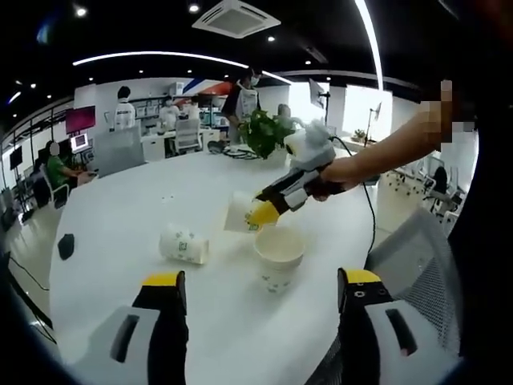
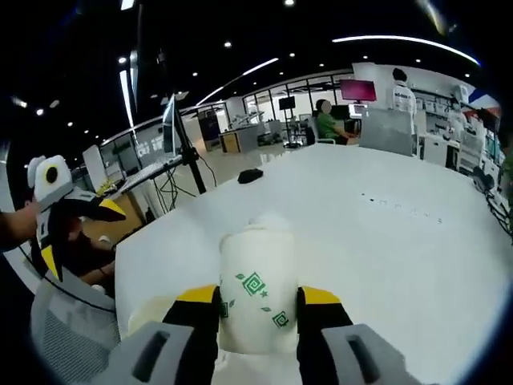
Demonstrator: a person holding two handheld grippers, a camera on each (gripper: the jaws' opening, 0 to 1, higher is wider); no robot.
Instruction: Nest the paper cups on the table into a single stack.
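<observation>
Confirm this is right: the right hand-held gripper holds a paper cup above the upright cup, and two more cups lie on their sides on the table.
Wrong on the count. The left gripper view shows one cup lying on its side, not two. The right hand-held gripper does hold a paper cup above the upright cup.

No readable text, brand or number appears in either view. The paper cup [image 2: 258, 295] in the right gripper view carries only green spiral-square motifs, and the lying cup [image 1: 183, 245] in the left gripper view bears a green mark too blurred to read.

White paper cups [image 1: 279, 258] with green swirl prints; white table [image 1: 120, 208].
</observation>
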